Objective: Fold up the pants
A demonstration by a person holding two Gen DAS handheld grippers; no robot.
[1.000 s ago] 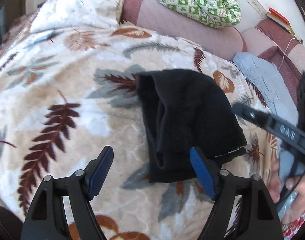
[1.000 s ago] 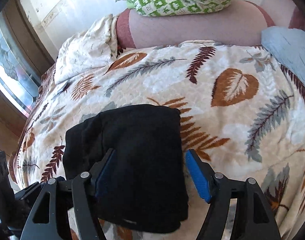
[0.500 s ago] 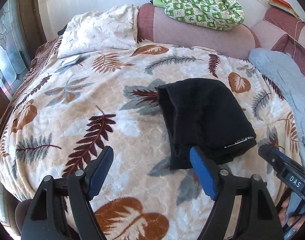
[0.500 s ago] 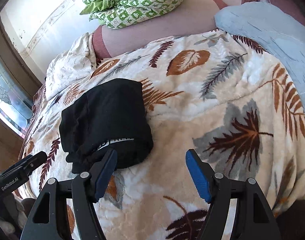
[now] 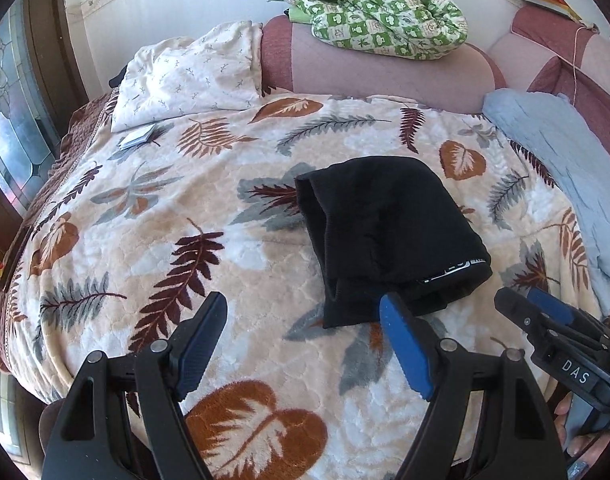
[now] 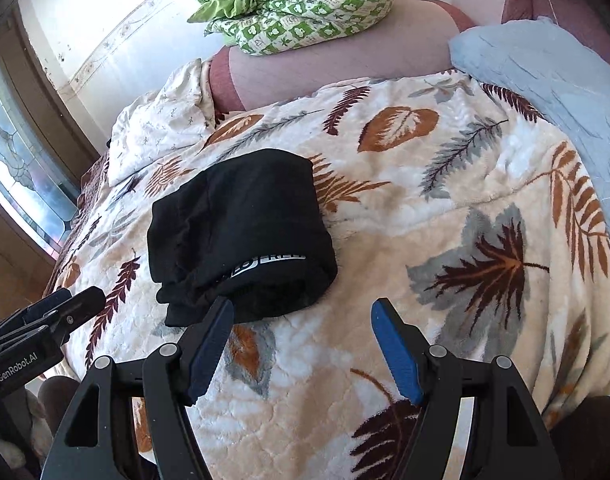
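Folded black pants (image 5: 389, 232) on blanket (image 5: 145, 240) — both grippers (jaws apart) empty

"DAS" is printed in white on the black body of the right gripper (image 5: 561, 344), seen right of the folded black pants (image 5: 389, 236). "GenRobot.AI" is printed in white on the left gripper (image 6: 45, 332), seen left of the pants. White lettering on the pants' band cannot be fully read.
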